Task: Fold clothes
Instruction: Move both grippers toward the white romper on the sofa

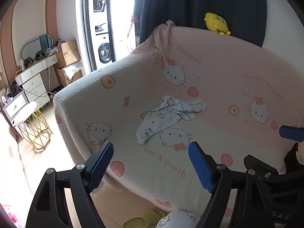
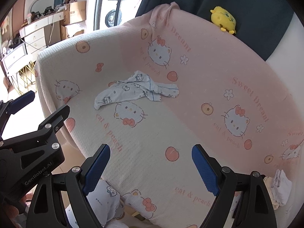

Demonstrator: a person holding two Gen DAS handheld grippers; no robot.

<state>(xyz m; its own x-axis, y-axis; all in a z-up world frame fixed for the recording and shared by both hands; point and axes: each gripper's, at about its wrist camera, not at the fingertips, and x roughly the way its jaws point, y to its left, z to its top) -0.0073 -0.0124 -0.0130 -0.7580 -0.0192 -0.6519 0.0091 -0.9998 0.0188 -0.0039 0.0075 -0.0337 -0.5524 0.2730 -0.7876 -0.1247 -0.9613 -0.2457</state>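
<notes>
A small pale-blue baby garment (image 1: 167, 115) with a cartoon print lies crumpled on the sofa seat, against the backrest; in the right wrist view the same garment (image 2: 133, 90) sits in the upper middle. My left gripper (image 1: 151, 161) hovers open over the seat's front part, well short of the garment, nothing between its blue pads. My right gripper (image 2: 151, 165) is open too, above the seat's front, with empty jaws. Another printed pale-blue cloth (image 2: 103, 197) hangs at the sofa's front edge below the right gripper. The right gripper's fingertip (image 1: 290, 132) pokes in at the left wrist view's right edge.
The sofa wears a pink and cream cat-print cover (image 1: 218, 79). A yellow plush toy (image 1: 216, 22) sits on the backrest. White and cream cloths (image 2: 279, 188) lie at the seat's right end. A gold-legged side table (image 1: 32, 121), a dresser (image 1: 34, 79), boxes and a yellow slipper (image 1: 144, 218) stand left and below.
</notes>
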